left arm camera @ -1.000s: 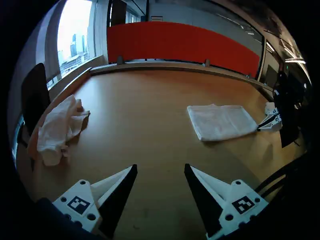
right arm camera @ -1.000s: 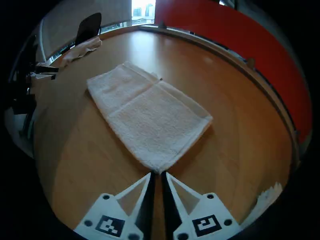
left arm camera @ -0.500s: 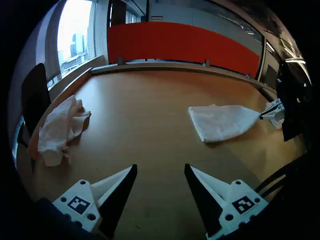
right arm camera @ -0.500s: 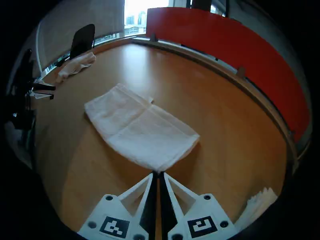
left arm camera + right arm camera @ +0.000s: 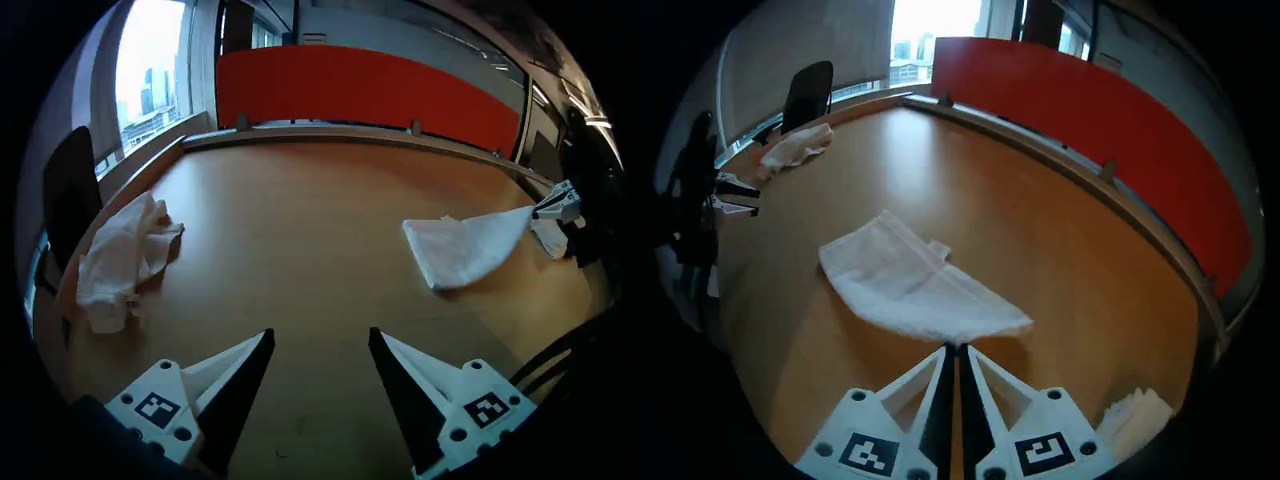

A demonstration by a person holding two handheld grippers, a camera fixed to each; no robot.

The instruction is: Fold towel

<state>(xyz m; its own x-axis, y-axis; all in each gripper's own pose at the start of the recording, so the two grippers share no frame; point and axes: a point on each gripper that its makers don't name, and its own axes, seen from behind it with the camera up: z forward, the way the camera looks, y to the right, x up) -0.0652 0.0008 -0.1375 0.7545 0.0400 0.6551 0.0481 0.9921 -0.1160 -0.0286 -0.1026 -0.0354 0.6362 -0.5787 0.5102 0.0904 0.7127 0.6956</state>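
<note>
towel (image 5: 904, 284): white | table (image 5: 304, 208): orange-brown wood | panel (image 5: 368, 84): red | chair (image 5: 808, 92): black | cloth (image 5: 120, 252): off-white | left gripper (image 5: 320, 332), right gripper (image 5: 958, 350): white, black inner faces, black-and-white square tags

An office meeting room, by the look of it: a broad, light-brown wooden conference table (image 5: 304, 208) with a long red partition panel (image 5: 360, 84) along its far edge, a black high-backed office chair (image 5: 68, 188) at its side, and tall windows (image 5: 148, 76) looking onto city towers

Rough terry-cloth towel (image 5: 904, 284), smooth wooden table (image 5: 1024, 232)
</note>
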